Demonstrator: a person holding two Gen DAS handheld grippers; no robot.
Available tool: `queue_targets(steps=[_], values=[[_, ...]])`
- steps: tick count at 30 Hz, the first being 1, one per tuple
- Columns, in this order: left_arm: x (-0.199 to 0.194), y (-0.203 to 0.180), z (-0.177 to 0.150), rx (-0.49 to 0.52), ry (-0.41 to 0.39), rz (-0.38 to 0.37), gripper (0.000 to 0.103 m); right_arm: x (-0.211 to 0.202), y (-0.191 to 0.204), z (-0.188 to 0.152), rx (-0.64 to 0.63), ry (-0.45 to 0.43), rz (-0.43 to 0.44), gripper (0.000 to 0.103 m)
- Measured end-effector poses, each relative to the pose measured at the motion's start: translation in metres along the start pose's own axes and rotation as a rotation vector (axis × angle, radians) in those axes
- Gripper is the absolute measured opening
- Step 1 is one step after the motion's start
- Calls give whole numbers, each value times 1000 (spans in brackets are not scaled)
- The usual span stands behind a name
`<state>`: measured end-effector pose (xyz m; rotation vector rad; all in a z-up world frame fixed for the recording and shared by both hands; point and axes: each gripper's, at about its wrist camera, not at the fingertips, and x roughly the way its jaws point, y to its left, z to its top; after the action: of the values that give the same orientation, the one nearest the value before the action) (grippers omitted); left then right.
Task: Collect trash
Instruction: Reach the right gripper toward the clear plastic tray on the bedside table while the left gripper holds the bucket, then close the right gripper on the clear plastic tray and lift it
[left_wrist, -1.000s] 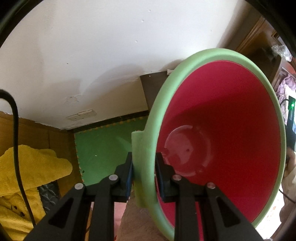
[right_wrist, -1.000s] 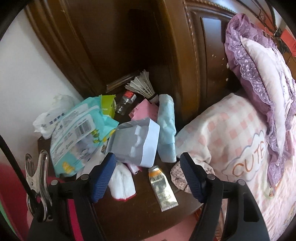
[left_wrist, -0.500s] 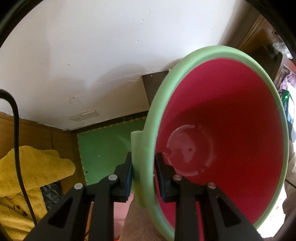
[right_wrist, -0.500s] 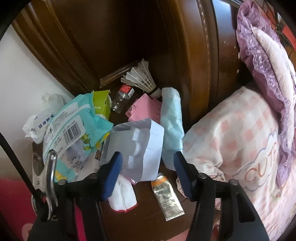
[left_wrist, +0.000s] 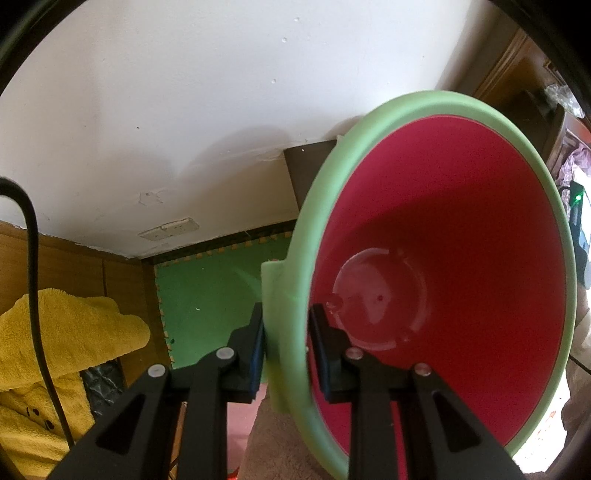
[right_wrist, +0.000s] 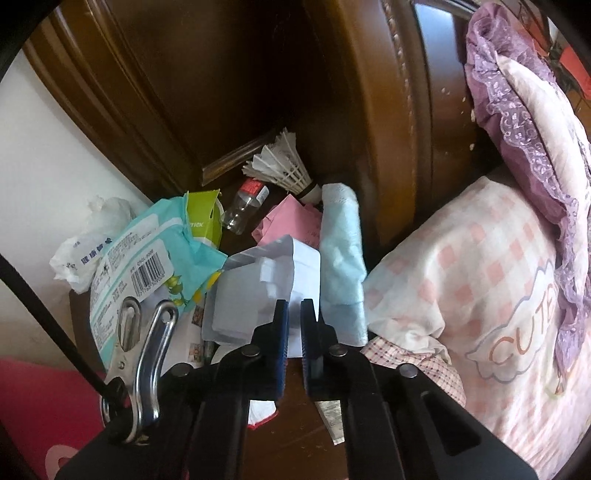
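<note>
My left gripper (left_wrist: 286, 328) is shut on the green rim of a red trash bin (left_wrist: 443, 258), which is tilted with its empty inside facing the camera. My right gripper (right_wrist: 294, 314) is shut on the edge of a white plastic blister pack (right_wrist: 266, 291) that lies in a heap of trash on a dark wooden nightstand (right_wrist: 295, 435). The heap holds a teal wipes packet (right_wrist: 147, 258), a green carton (right_wrist: 203, 218), a small clear bottle (right_wrist: 245, 205), a shuttlecock (right_wrist: 284, 166), pink paper (right_wrist: 291, 218) and a light blue cloth (right_wrist: 341, 254).
A dark wooden headboard (right_wrist: 258, 74) rises behind the nightstand. A checked pillow (right_wrist: 480, 295) and a purple lace pillow (right_wrist: 524, 110) lie to the right. In the left wrist view a white wall (left_wrist: 184, 110), a green floor mat (left_wrist: 207, 295) and a yellow garment (left_wrist: 55, 350) show.
My right gripper has moved in on the trash heap and its jaws have closed from wide open onto the white blister pack. The left gripper holds the bin much as before.
</note>
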<state>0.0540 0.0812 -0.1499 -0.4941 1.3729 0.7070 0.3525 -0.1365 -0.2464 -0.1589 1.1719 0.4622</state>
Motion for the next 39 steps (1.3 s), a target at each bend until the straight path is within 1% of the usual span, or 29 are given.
queue_targets(steps=[10,23,29,39], values=[[-1,1,0,1,-5,-2,24,-27,-6,-7,10,-56,28,5],[-1,6,-5,0,-16,-11,24,-57,-2,-6,-62,-156,-7,5],[-1,5,-6,1,-18,-9,24,-71,-3,-6,-62,-179,6,5],[0,3,-5,4,-11,-12,24,-87,1,-2,-48,-187,10,4]])
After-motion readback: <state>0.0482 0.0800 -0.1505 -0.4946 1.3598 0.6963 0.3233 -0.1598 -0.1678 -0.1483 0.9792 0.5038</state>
